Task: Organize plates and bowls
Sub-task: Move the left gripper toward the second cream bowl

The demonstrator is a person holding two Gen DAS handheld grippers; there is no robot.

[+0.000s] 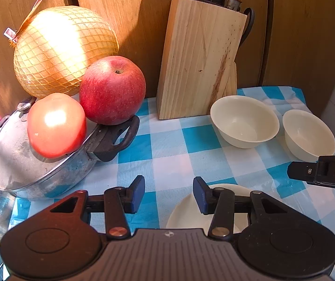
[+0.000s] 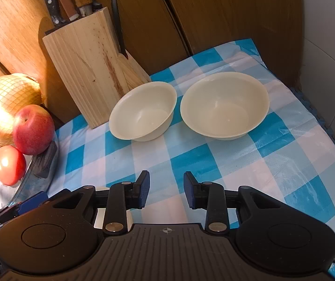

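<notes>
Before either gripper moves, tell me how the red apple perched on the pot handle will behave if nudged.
The red apple is round and rests only on the narrow pot handle, so it would probably roll off. Its skin looks smooth, perhaps slippery. It leans near the tomato, which may shift too.

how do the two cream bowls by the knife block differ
The left bowl stands right beside the knife block; the right bowl sits further off, nearer the cloth's edge. The left bowl looks narrower across the rim, the right bowl wider, though the fisheye may exaggerate that. Both are plain cream, upright, empty, side by side on the checked tablecloth, and neither is held.
</notes>
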